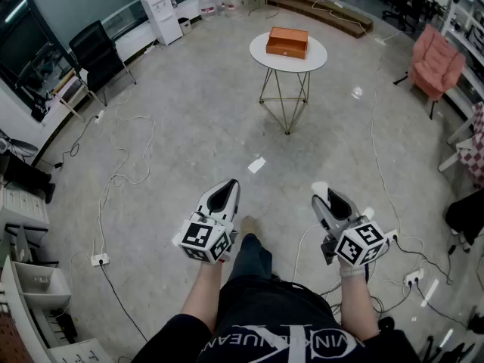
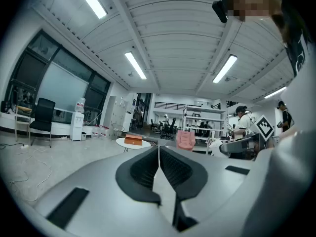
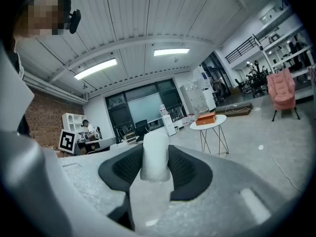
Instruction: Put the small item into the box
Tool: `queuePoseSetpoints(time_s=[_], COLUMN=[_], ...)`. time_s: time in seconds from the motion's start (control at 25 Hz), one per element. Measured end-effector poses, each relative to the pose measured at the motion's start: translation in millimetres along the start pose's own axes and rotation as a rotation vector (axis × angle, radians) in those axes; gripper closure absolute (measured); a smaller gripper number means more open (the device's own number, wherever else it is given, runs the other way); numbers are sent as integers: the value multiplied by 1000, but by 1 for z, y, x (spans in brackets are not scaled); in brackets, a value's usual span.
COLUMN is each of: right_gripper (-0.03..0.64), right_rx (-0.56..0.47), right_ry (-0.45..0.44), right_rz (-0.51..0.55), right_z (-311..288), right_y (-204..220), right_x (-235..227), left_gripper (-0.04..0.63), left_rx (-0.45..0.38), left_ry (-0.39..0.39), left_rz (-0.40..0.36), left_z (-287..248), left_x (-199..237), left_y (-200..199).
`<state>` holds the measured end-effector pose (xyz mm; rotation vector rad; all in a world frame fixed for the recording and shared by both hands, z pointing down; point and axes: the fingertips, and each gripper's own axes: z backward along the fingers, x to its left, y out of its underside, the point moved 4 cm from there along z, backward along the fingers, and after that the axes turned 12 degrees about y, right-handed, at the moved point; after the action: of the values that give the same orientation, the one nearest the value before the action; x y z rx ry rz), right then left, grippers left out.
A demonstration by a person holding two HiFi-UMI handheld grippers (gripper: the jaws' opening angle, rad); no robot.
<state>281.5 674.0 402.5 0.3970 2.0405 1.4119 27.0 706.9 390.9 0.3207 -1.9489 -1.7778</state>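
An orange box (image 1: 287, 42) sits closed on a round white table (image 1: 262, 51) far ahead of me; it also shows small in the left gripper view as the box (image 2: 133, 140) and in the right gripper view as the box (image 3: 206, 118). My right gripper (image 1: 321, 191) is shut on a small white cylinder-shaped item (image 3: 155, 155), which stands upright between the pads and shows as the white item (image 1: 320, 190) at the tips. My left gripper (image 1: 228, 188) is shut with nothing in it, its pads meeting at the left gripper's tip (image 2: 158, 148). Both are held low, near my body.
Cables (image 1: 121, 165) trail across the grey floor at left, with a power strip (image 1: 99, 259). A pink armchair (image 1: 435, 63) stands at the right, a black chair (image 1: 97, 51) at the left. A white scrap (image 1: 256, 165) lies on the floor ahead of me.
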Motion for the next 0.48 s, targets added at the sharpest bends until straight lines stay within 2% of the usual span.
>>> queuePoseSetpoints(time_s=[0.2, 0.48], right_gripper=[451, 451], right_rx=[-6, -5], right_ry=[29, 82], right_rz=[5, -10], right_z=[-37, -104], right_y=[-13, -39], right_x=[-19, -53], left_gripper=[580, 580], left_rx=[-2, 23], left_ry=[-3, 48], left_rz=[21, 14], left_z=[-38, -109], left_x=[36, 90], left_y=[0, -13])
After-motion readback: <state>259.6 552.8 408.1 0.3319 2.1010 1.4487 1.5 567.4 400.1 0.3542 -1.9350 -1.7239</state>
